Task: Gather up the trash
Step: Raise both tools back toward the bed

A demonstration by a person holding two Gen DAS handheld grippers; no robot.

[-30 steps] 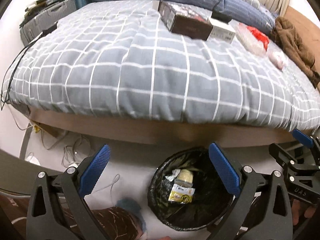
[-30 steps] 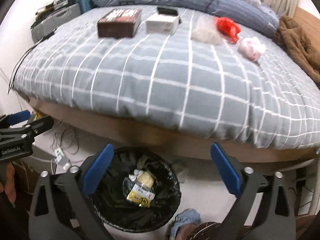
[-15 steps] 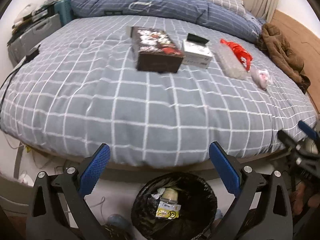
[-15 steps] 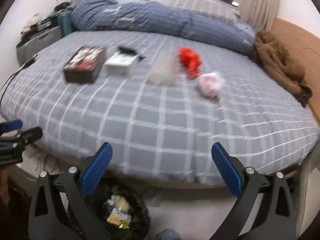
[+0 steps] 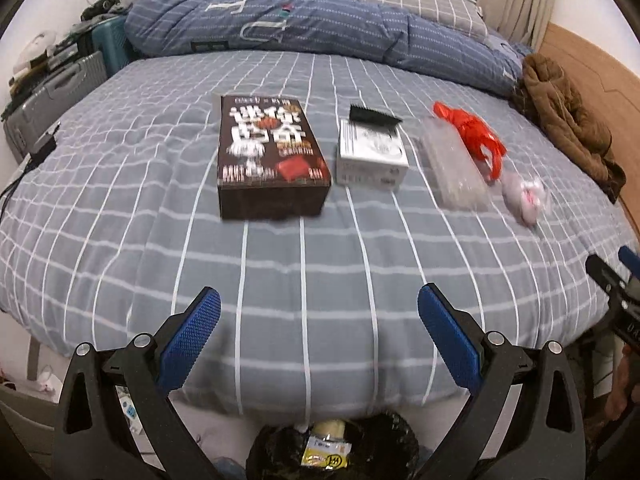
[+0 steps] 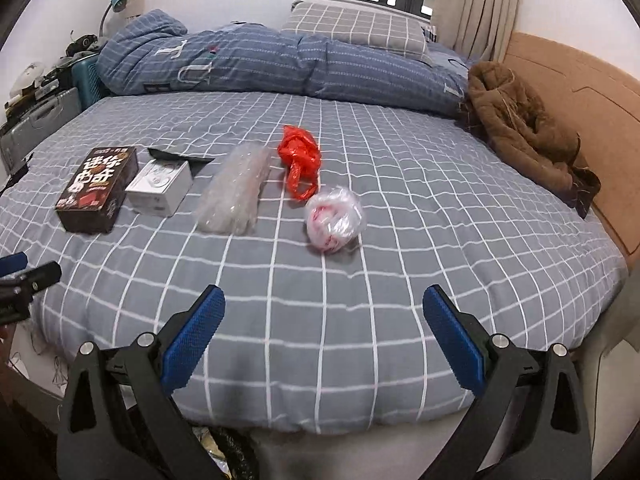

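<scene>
On the grey checked bed lie a dark brown box, a white box, a clear plastic wrap, a red plastic bag and a crumpled white-pink bag. They also show in the right wrist view: brown box, white box, clear wrap, red bag, white-pink bag. A black-lined bin with trash stands below the bed edge. My left gripper and right gripper are open, empty, over the near bed edge.
A folded blue duvet and pillow lie at the back. A brown coat lies by the wooden headboard at the right. Suitcases and clutter stand at the left.
Both grippers have risen from above the bin and tilted up toward the bed top. The trash items are now nearer and central; the bin has slid to the bottom edge.
</scene>
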